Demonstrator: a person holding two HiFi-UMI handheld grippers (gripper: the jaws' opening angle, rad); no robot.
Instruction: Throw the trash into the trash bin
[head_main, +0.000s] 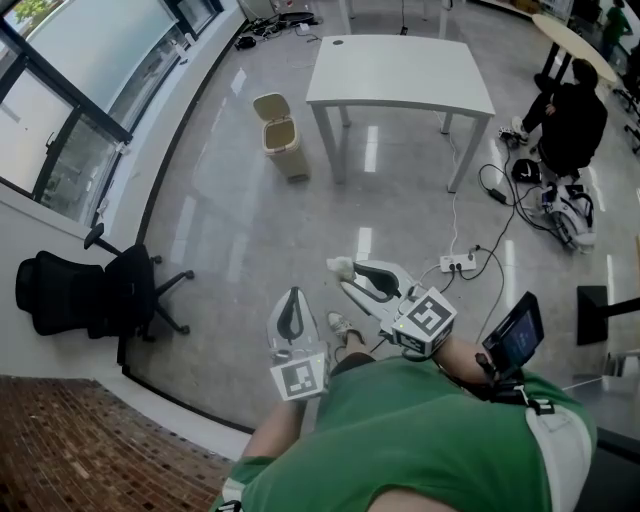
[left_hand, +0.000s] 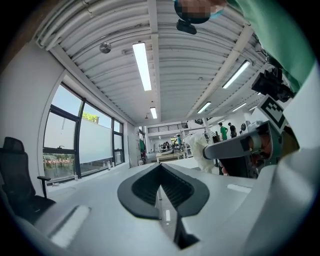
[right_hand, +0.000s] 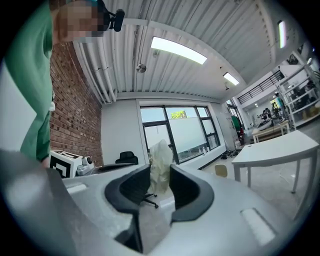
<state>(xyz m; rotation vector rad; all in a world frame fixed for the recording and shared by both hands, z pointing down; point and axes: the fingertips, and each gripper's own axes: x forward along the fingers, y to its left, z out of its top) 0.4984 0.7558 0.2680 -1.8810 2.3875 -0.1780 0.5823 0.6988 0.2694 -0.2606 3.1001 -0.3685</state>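
While a green shirt hid both arms in the head view, the right gripper (head_main: 352, 270) pinched the trash (head_main: 337, 265) well short of the trash bin (head_main: 281, 135), with the left gripper (head_main: 291, 315) farther from it. Left gripper view: jaws pressed together, empty, bin unseen. Right gripper view: wad clamped, bin (right_hand: 220, 170) partly cut off.

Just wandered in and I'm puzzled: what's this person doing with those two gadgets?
A person in green holds a grasping tool in each hand. The right tool is clamped on a crumpled white piece of trash; the left tool is shut and empty. The trash bin, lid open, stands across the floor beside a white table, so the trash is not yet thrown away.
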